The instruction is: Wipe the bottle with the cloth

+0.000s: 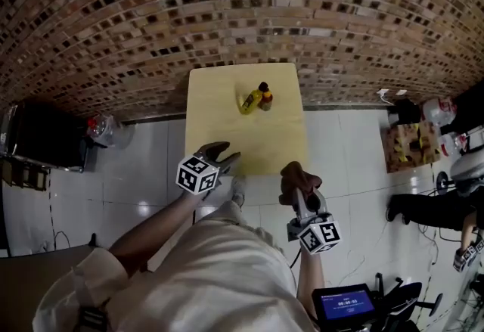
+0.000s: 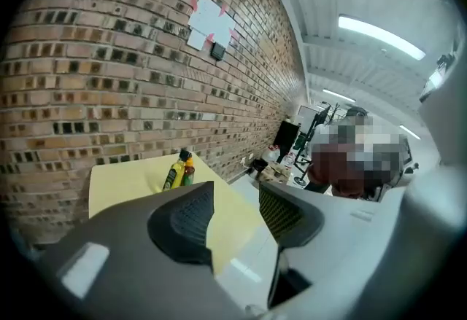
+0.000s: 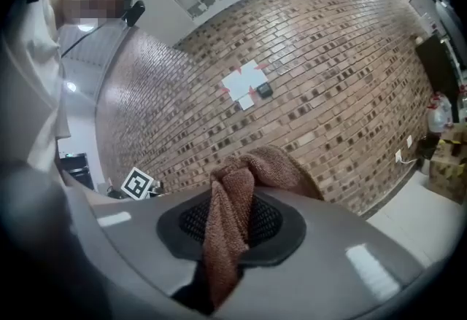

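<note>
Open tabletop (image 1: 219, 122) before two far bottles (image 1: 258, 98)

Brick wall (image 1: 227, 13), white-tiled floor (image 1: 151, 164), yellow table (image 1: 219, 119)

So the grey left hand-held gripper (image 2: 235, 202) is seen with its jaws held apart, dark ribbed pads facing each other, and nothing is caught between them. Past the jaws, a pale yellow counter (image 2: 124, 181) is set against a brown brick wall (image 2: 95, 71). Toward its far side, a yellow plastic bottle with a black cap (image 2: 174, 175) is stood right beside a small orange bottle (image 2: 190, 170), pretty much touching. White paper sheets (image 2: 208, 20) are taped to the bricks.
</note>
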Available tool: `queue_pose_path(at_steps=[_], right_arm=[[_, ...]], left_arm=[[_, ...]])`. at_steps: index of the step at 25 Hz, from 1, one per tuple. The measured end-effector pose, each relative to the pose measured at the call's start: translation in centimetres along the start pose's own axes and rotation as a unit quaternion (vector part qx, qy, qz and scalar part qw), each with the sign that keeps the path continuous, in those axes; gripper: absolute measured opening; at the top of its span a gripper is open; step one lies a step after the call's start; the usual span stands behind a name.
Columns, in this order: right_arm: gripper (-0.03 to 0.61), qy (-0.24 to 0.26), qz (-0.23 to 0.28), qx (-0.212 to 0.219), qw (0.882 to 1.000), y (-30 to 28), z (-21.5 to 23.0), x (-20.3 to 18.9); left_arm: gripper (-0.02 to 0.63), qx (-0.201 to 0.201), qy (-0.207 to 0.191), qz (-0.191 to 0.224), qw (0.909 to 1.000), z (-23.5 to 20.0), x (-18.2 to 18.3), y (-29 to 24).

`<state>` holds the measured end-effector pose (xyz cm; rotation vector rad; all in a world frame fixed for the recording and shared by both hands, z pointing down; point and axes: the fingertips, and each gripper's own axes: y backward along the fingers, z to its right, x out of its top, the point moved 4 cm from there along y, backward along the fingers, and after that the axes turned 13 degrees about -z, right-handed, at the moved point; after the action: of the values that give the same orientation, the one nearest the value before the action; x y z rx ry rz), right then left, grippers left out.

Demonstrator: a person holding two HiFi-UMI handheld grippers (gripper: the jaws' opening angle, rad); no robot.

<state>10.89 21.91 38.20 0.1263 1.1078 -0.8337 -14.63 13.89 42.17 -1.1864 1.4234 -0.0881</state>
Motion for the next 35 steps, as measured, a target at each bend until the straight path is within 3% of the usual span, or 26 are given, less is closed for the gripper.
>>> queue_pose_path(at_steps=[6, 11, 17, 23, 27, 30, 32, 33, 35], right_arm=[[0.064, -0.004, 0.012, -0.019, 1.0, -6.9, 1.7, 3.6], [0.064, -0.012, 0.016, -0.046, 0.999, -10.5, 3.3, 5.2], [0.064, -0.035, 0.025, -0.069, 0.997, -13.9, 4.7, 5.7], [0.064, -0.06, 0.02, -0.06, 0.996, -16.8, 5.9, 6.0], [0.064, -0.054, -0.005, -0.046, 0.997, -18.2, 7.9, 6.4], [0.064, -0.058, -0.006, -0.014, 0.998, -19.7, 10.0, 7.5], [0.064, -0.068, -0.016, 0.0, 0.998, -20.5, 11.6, 7.7], [0.064, -0.071, -0.021, 0.005, 0.997, -20.9, 12.5, 7.9], [0.064, -0.061, -0.035, 0.006, 0.998, -22.0, 14.5, 8.2]], left_arm=[[0.227, -0.005, -0.038, -0.019, 0.9991, -8.4, 7.1, -4.7], [0.258, -0.057, -0.115, -0.073, 0.989, -12.0, 10.8, -10.4], [0.299, -0.087, -0.218, -0.15, 0.9605, -15.0, 13.0, -17.0], [0.307, -0.09, -0.263, -0.215, 0.9362, -17.1, 13.9, -23.5], [0.31, -0.085, -0.323, -0.269, 0.9035, -18.0, 13.3, -27.6], [0.31, -0.089, -0.368, -0.308, 0.8727, -18.5, 12.3, -30.0], [0.309, -0.088, -0.379, -0.337, 0.8574, -18.8, 11.0, -30.7], [0.306, -0.084, -0.379, -0.343, 0.8552, -19.0, 10.7, -30.9], [0.276, -0.083, -0.371, -0.341, 0.8602, -19.0, 11.0, -31.6]])
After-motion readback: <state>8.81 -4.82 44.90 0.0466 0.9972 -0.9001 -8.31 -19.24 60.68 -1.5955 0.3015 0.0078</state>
